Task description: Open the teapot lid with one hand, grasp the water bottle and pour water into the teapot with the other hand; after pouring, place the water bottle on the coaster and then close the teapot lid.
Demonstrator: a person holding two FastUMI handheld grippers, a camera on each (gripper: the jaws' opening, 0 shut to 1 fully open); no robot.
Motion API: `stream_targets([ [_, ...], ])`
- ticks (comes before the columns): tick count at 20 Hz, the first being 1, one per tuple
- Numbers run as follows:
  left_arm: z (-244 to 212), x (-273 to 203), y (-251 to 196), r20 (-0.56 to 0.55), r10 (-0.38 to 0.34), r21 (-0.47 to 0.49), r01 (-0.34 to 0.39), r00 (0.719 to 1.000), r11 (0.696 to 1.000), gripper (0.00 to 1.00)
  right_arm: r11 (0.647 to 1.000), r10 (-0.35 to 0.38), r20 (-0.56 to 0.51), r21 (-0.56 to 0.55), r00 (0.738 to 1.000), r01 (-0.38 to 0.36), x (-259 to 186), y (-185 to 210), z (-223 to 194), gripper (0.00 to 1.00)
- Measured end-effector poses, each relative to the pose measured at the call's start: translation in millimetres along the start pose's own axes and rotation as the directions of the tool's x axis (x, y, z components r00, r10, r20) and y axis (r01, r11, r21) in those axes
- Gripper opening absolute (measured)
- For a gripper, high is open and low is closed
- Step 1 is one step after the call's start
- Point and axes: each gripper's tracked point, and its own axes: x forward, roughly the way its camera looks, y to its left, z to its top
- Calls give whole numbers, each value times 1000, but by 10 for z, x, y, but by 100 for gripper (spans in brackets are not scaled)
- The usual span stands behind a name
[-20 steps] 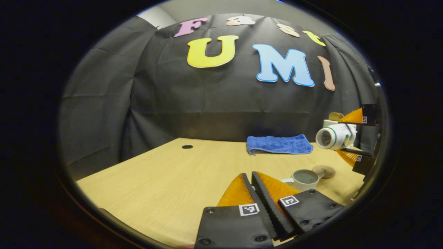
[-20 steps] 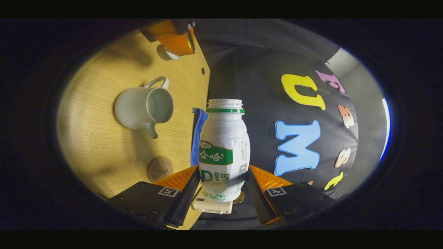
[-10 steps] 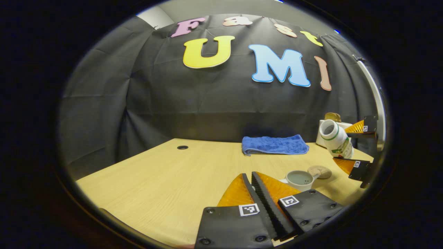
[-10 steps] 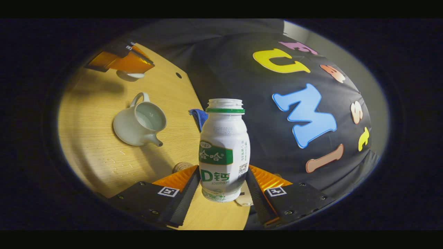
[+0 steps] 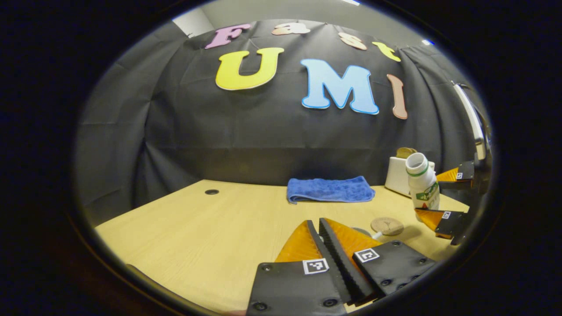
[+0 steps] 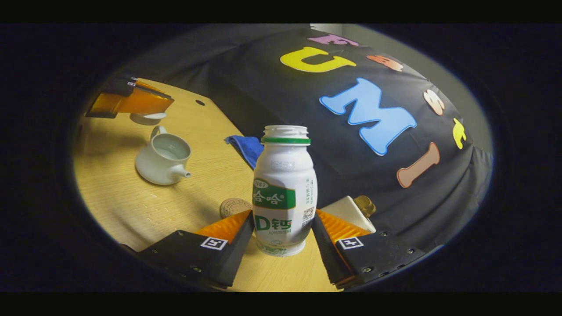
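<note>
My right gripper (image 6: 284, 215) is shut on a white water bottle (image 6: 284, 193) with a green label and an uncapped mouth, held nearly upright above the table. In the left gripper view the bottle (image 5: 421, 184) hangs just right of the round cork coaster (image 5: 387, 226). The white teapot (image 6: 162, 158) stands open with water inside. My left gripper (image 6: 162, 105) holds the white lid (image 6: 147, 117) just behind and above the pot. In its own view my left gripper (image 5: 317, 222) has its fingers close together and hides most of the teapot.
A folded blue towel (image 5: 329, 189) lies at the back of the wooden table (image 5: 197, 237). A white box-shaped container (image 5: 397, 175) with a brown top stands at the back right. Water droplets (image 6: 153, 206) speckle the wood between teapot and coaster (image 6: 235, 206).
The bottle has swung from lying sideways over the teapot back to nearly upright and has moved away, down toward the coaster. My left gripper still holds the lid and has barely shifted.
</note>
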Motion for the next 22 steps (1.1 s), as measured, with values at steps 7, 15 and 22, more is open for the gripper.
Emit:
stream_targets([
  [7,-23,202,-370,-9,-37,26,37,999,999,9,998,-10,14,67,1000,9,-38,-124,-141,77],
  [15,-33,284,-527,2,-41,41,41,999,998,9,994,-19,20,109,1000,17,-44,-207,-261,76],
  [22,-49,346,-650,3,-47,66,46,999,997,9,990,-18,21,137,1000,15,-66,-212,-322,76],
])
